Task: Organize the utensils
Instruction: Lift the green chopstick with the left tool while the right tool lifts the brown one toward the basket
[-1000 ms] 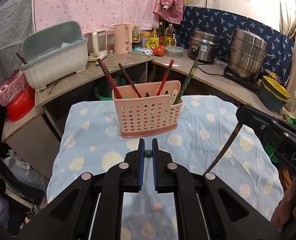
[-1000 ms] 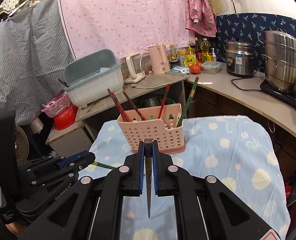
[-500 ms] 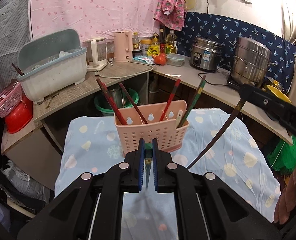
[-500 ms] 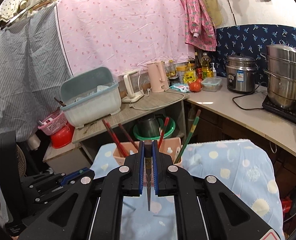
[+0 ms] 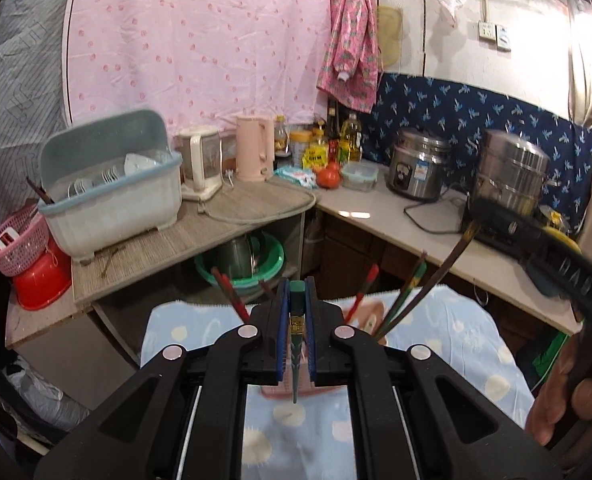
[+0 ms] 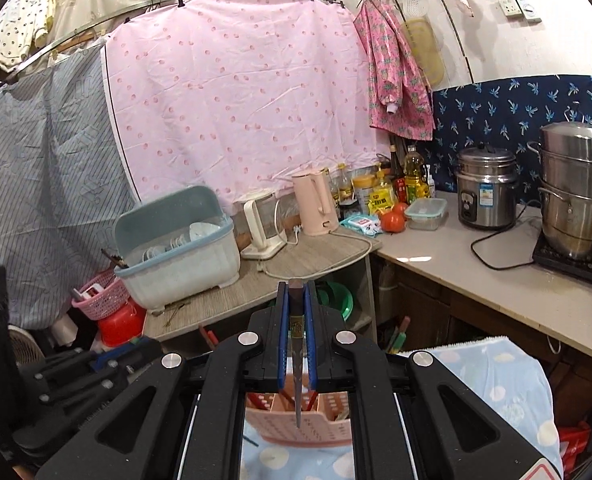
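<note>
Across the lower half of both views spreads the worktop [image 5: 476, 344], covered in a pale blue cloth with white and yellow spots. On it stands the pink utensil basket [image 6: 296, 420], mostly hidden behind the tongs in each view; in the right wrist view its perforated wall shows at 6 o'clock, below the fingers. Red chopsticks [image 5: 227, 292] lean out of the basket toward 11 o'clock in the left wrist view, and a red-and-green pair [image 5: 410, 288] leans toward 1 o'clock.

The left tongs [image 5: 296, 320] are clamped on a green-topped chopstick [image 5: 296, 344], held upright between the blue pads, its thin tip pointing down toward 6 o'clock over the basket. The right tongs [image 6: 296, 320] are clamped on a dark brown chopstick [image 6: 297, 360] in the same way — point down, above the basket's open top. In the left wrist view the right tongs come in from 3 o'clock, and their dark chopstick slants down toward the basket's right end.

Behind, at 10 o'clock, a grey-blue dish rack [image 5: 111, 184] sits on a wooden counter; a pink kettle [image 5: 255, 152] stands at 12 o'clock — a rice cooker [image 5: 416, 168] farther toward 2 o'clock.
</note>
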Available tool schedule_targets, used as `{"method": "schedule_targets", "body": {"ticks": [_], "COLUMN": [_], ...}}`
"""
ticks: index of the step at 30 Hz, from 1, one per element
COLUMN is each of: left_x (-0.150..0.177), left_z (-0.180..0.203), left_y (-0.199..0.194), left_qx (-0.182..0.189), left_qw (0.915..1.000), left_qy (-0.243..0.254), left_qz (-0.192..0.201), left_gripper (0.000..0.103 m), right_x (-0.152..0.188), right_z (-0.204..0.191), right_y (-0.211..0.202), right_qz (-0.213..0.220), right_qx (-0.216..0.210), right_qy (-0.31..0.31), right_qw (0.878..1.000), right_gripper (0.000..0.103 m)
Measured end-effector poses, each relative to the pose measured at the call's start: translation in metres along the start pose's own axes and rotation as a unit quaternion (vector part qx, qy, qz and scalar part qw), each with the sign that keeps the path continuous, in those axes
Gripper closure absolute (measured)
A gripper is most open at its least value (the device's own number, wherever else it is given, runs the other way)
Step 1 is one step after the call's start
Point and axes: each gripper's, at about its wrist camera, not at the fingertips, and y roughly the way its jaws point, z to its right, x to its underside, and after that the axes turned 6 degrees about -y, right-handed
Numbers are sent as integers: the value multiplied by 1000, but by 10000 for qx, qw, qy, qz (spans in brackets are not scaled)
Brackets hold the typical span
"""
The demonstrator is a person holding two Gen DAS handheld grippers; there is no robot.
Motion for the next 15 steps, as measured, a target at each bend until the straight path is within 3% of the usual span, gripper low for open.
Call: {"method": "schedule_targets", "body": {"ticks": [7,15], "left_x": [-48,-68], "left_z": [-4,-3], "left_y": [-11,-7], "left_qx": [26,58], "left_qw": [9984,9973], "left_qy": [-131,-147], "left_qz": [548,722], "left_gripper": [96,96], "right_x": [-6,-19], "right_z": [4,6], "right_y": [24,31], "right_qz": [0,122], "right_qx": [63,-76], "right_qy": [83,258], "right_qw": [9999,9996], "right_gripper": [96,96]}}
